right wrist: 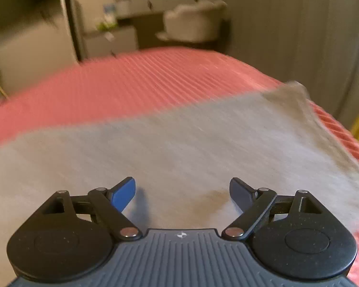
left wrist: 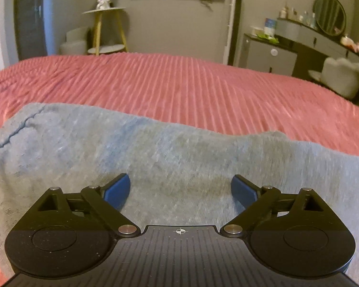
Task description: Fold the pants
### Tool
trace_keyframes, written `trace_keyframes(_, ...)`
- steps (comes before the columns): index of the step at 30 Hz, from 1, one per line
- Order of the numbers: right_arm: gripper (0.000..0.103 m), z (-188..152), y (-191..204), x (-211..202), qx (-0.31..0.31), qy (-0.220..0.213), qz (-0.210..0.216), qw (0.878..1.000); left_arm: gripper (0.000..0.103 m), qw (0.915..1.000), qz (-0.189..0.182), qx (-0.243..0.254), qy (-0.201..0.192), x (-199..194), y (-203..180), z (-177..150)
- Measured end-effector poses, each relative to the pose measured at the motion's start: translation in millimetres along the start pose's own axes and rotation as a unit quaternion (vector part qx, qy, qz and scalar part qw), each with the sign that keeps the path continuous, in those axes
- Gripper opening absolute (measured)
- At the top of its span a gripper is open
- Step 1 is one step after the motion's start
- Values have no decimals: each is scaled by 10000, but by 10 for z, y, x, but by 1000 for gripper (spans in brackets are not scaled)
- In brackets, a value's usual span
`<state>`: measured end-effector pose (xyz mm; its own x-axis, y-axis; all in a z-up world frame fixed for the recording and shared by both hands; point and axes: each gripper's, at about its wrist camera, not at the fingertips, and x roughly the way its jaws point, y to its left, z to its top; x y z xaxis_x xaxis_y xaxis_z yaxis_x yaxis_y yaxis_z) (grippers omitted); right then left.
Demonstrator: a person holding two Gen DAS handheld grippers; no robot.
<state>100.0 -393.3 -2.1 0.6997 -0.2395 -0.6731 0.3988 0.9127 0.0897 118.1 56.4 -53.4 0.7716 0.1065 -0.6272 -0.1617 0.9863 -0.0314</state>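
Grey pants (left wrist: 155,148) lie spread across a pink ribbed bedspread (left wrist: 179,83); a dark seam runs near their left edge. My left gripper (left wrist: 180,189) hovers just over the cloth, open, with only flat fabric between its blue pads. In the right wrist view the same grey pants (right wrist: 179,143) stretch across the bedspread (right wrist: 131,81), with one corner rumpled upward at the far right. My right gripper (right wrist: 182,191) is open above the cloth and holds nothing.
Beyond the bed stand a small round side table (left wrist: 105,28) with yellow legs, a grey dresser (left wrist: 287,47) with an oval mirror, and a pale fluffy chair (left wrist: 339,76). A grey curtain (right wrist: 299,35) hangs past the bed's right edge.
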Motion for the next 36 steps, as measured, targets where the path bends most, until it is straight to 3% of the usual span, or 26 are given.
trace_keyframes(4,86,245,626,49,-192,-157,723,9971,97,9995,86,293,52,10,-72,-6)
trace_keyframes(7,86,361,1164,140,-260,57,1579,9871,97,9992,253,304,113,-48,-43,32)
trace_keyframes(10,86,436,1698,264,-253,384,2295,9722,97,9934,1089,355,-3,-157,68,91)
trace_keyframes(13,86,494,2206,335,-266,663,2920,9538,97,9728,2277,232,-358,-275,245,150)
trace_keyframes(15,78,521,2520,378,-419,804,3126,9455,97,9622,2659,-267,-534,-358,452,208)
trace_keyframes(18,49,563,2969,550,-731,1194,3257,9351,97,9577,2559,-1136,-660,-464,764,245)
trace_keyframes(23,48,437,3429,724,-868,2023,3269,9190,97,9510,2436,-1800,-625,-519,1081,238)
trace_keyframes(25,35,387,3587,737,-1028,2122,3277,9149,97,9501,2264,-2068,-579,-542,1164,220)
trace_keyframes(27,8,326,3753,769,-1366,2154,3028,9183,97,9503,2050,-2281,-528,-531,1226,184)
trace_keyframes(28,8,275,3751,714,-1458,2175,2933,9194,97,9502,2051,-2289,-513,-524,1216,175)
trace_keyframes(30,5,274,3825,707,-1488,1989,2819,9267,97,9504,2064,-2257,-564,-516,1234,170)
trace_keyframes(32,0,381,3855,602,-1314,1302,2780,9426,97,9493,2045,-2309,-611,-513,1246,169)
trace_keyframes(34,0,439,3837,505,-1219,670,2424,9602,97,9485,2049,-2327,-656,-516,1238,171)
trace_keyframes(35,5,446,3817,461,-1212,499,2145,9679,97,9486,2060,-2306,-679,-516,1231,171)
trace_keyframes(36,5,442,3747,419,-1113,481,2141,9693,97,9491,2070,-2268,-701,-511,1224,171)
